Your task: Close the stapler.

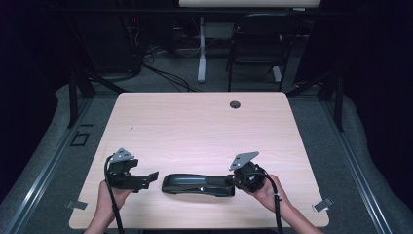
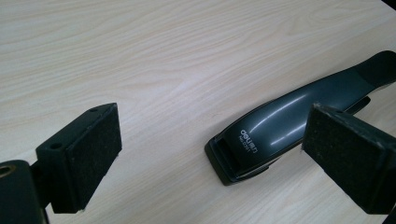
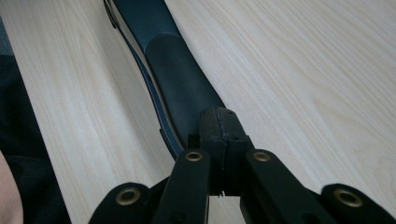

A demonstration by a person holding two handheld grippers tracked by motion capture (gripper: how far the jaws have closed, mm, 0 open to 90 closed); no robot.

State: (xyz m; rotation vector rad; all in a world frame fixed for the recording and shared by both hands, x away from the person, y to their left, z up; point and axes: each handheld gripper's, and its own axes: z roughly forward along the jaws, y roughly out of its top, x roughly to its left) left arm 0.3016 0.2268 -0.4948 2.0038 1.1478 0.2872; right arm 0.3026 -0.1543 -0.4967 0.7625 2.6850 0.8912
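The stapler (image 1: 197, 185) (dark grey, long, w/ a small white logo near its front end) lies flat on the table (image 1: 195, 122), lengthwise btwn the two tools. Left tool (image 1: 152, 177) sits just off the stapler's front end, jaws wide apart w/ nothing in them; in the left gripper view the stapler's nose (image 2: 243, 154) lies on the wood ahead of and btwn the two pads (image 2: 93, 158), not touching either. Right tool (image 1: 233, 179) is at the stapler's rear end, jaws pressed together; in the right gripper view the shut tips (image 3: 223, 128) rest right over the tail of the stapler's handle (image 3: 182, 88), which runs away from the tool. Can't tell if the tips pinch any edge of it or just lie against it. A hand (image 1: 265, 192) holds each tool at the near table edge.
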